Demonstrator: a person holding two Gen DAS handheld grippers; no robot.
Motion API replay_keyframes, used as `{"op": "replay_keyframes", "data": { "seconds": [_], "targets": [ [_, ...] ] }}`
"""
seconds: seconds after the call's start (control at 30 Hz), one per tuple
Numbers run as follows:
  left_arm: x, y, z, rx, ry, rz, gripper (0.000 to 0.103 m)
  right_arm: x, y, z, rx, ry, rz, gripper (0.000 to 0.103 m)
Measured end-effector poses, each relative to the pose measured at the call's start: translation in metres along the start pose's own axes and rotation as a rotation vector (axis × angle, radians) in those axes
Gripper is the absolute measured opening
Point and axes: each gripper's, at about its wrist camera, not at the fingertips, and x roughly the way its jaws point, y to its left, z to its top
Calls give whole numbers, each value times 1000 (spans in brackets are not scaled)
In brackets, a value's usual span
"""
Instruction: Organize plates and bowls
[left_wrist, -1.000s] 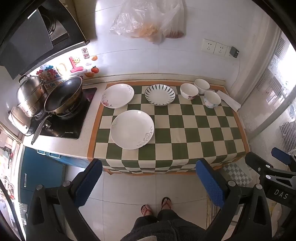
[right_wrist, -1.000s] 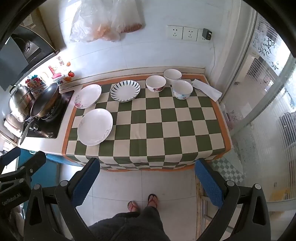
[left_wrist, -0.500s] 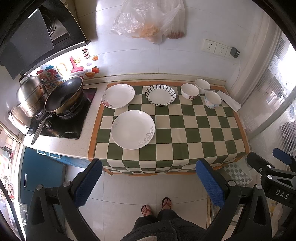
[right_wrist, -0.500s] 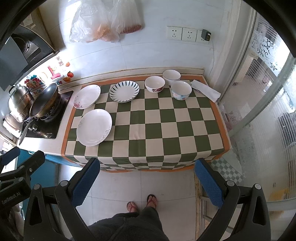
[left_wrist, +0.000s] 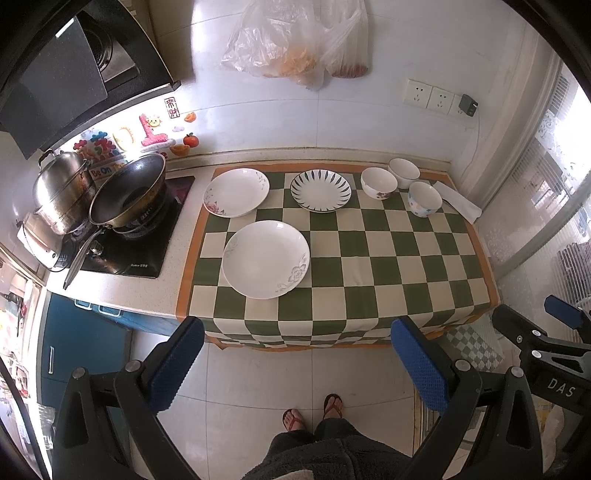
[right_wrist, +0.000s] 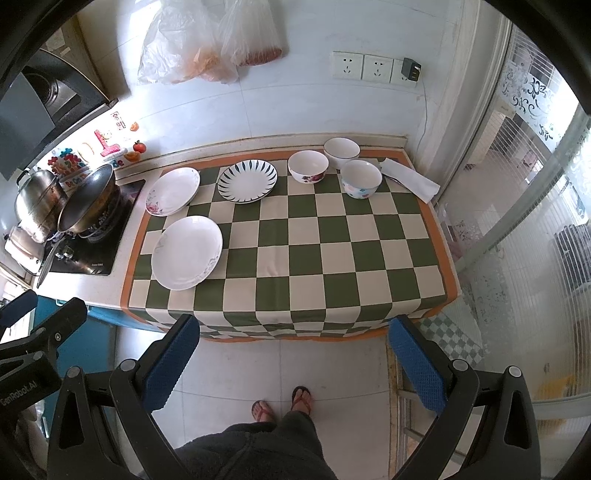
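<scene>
On the green checked cloth (left_wrist: 369, 266) lie three plates: a large white plate (left_wrist: 266, 259) (right_wrist: 187, 252) at the near left, a floral white plate (left_wrist: 236, 192) (right_wrist: 172, 191) at the far left, and a striped plate (left_wrist: 320, 190) (right_wrist: 247, 181) at the far middle. Three bowls stand at the far right: a flowered bowl (left_wrist: 379, 183) (right_wrist: 308, 167), a plain white bowl (left_wrist: 404, 173) (right_wrist: 341, 153) and a pastel bowl (left_wrist: 425, 199) (right_wrist: 361, 178). My left gripper (left_wrist: 297, 363) and right gripper (right_wrist: 293, 362) are open and empty, held high above the floor in front of the counter.
A wok (left_wrist: 129, 194) and a steel pot (left_wrist: 62, 192) sit on the cooktop at the left. A folded white cloth (right_wrist: 410, 179) lies at the far right corner. Plastic bags (left_wrist: 295, 40) hang on the wall. A glass door (right_wrist: 517, 221) stands at the right.
Both grippers have shifted slightly; the counter view has drifted a little. Nothing on the counter has moved.
</scene>
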Motion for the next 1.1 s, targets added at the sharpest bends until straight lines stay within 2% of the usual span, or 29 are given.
{"op": "replay_keyframes", "data": {
  "seconds": [1.1],
  "targets": [
    [-3, -4, 4, 5, 0, -1, 103, 0, -6, -4, 1, 5, -9, 103]
  ]
}}
